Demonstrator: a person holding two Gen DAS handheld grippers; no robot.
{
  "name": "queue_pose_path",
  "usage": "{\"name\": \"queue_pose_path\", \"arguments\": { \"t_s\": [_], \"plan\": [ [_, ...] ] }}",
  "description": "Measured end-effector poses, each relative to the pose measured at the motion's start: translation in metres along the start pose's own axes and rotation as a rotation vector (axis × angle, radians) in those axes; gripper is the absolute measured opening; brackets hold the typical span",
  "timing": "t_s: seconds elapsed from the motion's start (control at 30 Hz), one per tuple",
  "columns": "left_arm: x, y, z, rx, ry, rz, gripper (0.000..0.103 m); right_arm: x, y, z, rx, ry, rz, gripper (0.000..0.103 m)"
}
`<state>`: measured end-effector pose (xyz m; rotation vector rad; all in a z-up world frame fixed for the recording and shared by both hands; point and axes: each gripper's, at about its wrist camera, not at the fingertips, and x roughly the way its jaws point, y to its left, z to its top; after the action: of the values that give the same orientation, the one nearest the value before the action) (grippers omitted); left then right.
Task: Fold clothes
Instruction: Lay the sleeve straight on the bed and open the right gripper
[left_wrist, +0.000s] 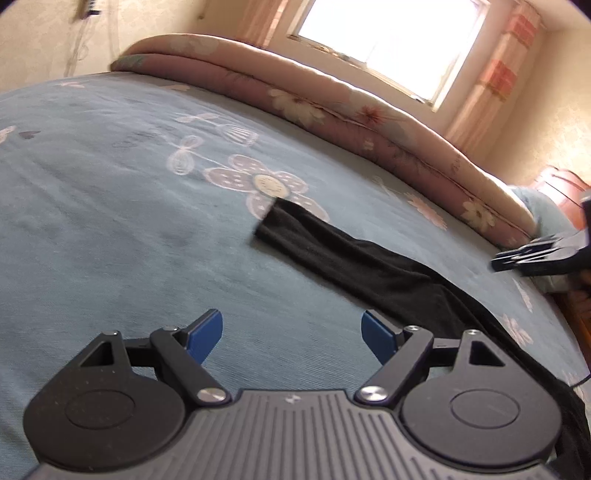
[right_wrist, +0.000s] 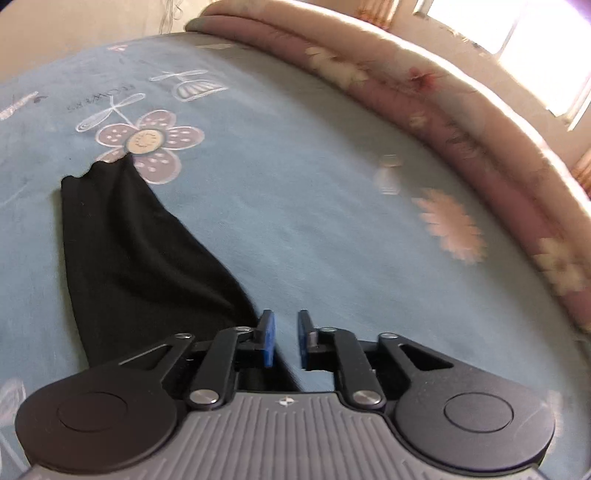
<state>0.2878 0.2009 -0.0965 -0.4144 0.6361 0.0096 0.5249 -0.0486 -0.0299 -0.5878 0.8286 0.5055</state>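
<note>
A black garment (left_wrist: 369, 266) lies as a long strip on the blue flowered bedsheet (left_wrist: 110, 221), running from the sheet's big flower toward the near right. My left gripper (left_wrist: 291, 325) hovers open and wide over bare sheet, just left of the cloth, with nothing between its blue pads. My right gripper (left_wrist: 509, 258) shows at the right edge, above the sheet. In the right wrist view the garment (right_wrist: 140, 251) tapers toward my right gripper (right_wrist: 285, 321) and passes under its left finger. The jaws stand a narrow gap apart, and the pads press on nothing.
A rolled pink floral quilt (left_wrist: 332, 107) lines the far side of the bed below a bright window (left_wrist: 388, 40) with pink curtains (left_wrist: 506, 74). Reddish wooden furniture (left_wrist: 565, 184) stands beyond the bed's right end. Blue sheet (right_wrist: 314, 221) spreads right of the garment.
</note>
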Motion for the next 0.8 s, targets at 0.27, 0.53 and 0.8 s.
{"name": "queue_pose_path", "arguments": {
  "t_s": [0.27,0.53,0.8],
  "plan": [
    [0.018,-0.044,-0.016,0.136,0.074,-0.101,0.082,-0.083,-0.069,-0.089,0.008,0.164,-0.154,0.025],
    [0.038,-0.068,-0.035,0.211,0.13,-0.174,0.082,-0.066,-0.116,-0.212,0.209,0.298,-0.148,0.025],
    [0.041,-0.07,-0.041,0.251,0.113,-0.185,0.087,-0.041,-0.12,-0.251,0.242,0.274,-0.085,0.025]
  ]
}}
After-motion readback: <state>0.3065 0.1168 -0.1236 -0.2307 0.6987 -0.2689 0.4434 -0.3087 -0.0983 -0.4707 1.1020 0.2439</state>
